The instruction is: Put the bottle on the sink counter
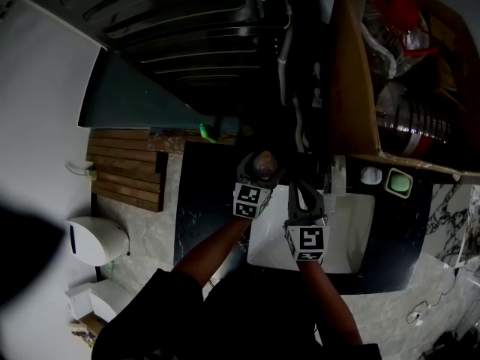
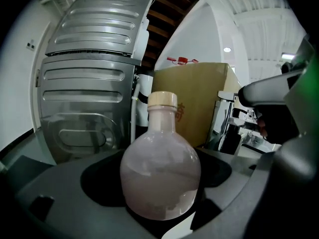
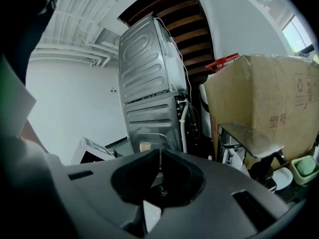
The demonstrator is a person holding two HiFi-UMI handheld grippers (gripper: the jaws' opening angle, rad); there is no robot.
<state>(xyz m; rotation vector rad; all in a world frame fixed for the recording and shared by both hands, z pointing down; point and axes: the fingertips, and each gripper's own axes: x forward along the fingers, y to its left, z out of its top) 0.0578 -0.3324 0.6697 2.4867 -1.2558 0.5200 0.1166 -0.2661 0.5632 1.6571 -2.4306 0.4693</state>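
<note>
Pretty dark shot, looking steeply down. The left gripper [image 1: 260, 174] has its fingers around a round pale bottle [image 1: 264, 165], at the back-left corner of the white rectangular sink basin [image 1: 354, 227]. Can't tell whether the bottle is touching the black marbled worktop [image 1: 201, 201] or hanging above it. The right gripper [image 1: 303, 195] sits just beside it, over the basin's back edge, marker cube towards the camera. Behind the sink there's a small white cup [image 1: 370, 175] with a square green container [image 1: 399, 182] next to it, under a big brown cardboard box [image 1: 351, 73]. On the left there's a brown slatted wooden panel [image 1: 124, 167], and a ribbed grey metal appliance [image 1: 180, 21] fills the top.
</note>
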